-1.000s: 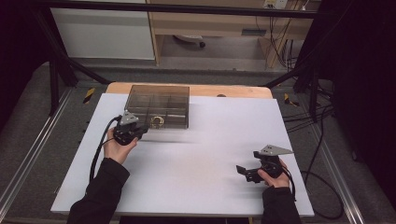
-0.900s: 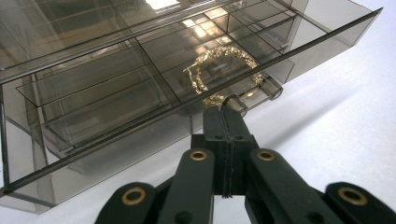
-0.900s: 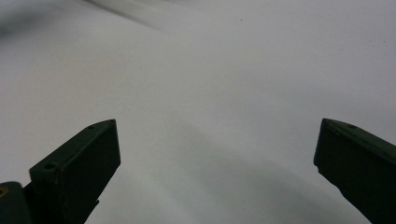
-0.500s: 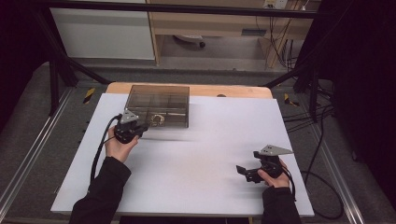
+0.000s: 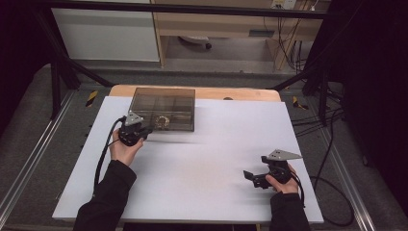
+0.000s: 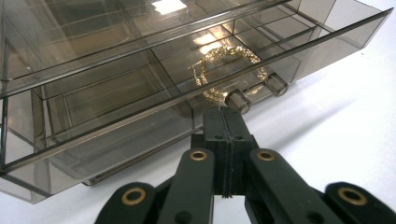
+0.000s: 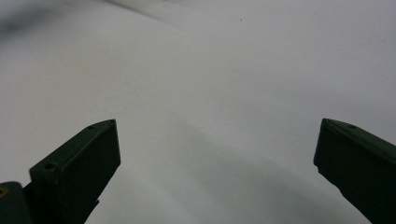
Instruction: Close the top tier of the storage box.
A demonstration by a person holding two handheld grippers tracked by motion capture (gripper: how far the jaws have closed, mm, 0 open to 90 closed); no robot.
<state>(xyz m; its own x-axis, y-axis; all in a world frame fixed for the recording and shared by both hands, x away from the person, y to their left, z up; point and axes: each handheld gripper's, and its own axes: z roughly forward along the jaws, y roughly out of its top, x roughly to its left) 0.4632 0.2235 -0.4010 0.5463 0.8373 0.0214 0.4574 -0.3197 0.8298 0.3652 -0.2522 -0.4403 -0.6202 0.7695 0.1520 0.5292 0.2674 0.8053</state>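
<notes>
The smoky box (image 5: 163, 109) stands at 11 o'clock on the white table (image 5: 202, 192), with a gold bracelet (image 6: 229, 70) inside its drawer. The left gripper (image 6: 225, 122) has its jaws pressed together, with the tips just at the drawer knob (image 6: 238, 100). At 4 o'clock, the right gripper (image 5: 251, 177) rests with jaws wide apart over bare table.

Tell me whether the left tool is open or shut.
Shut: the left tool has its jaws pressed together just below the drawer knob of the smoky box.
</notes>
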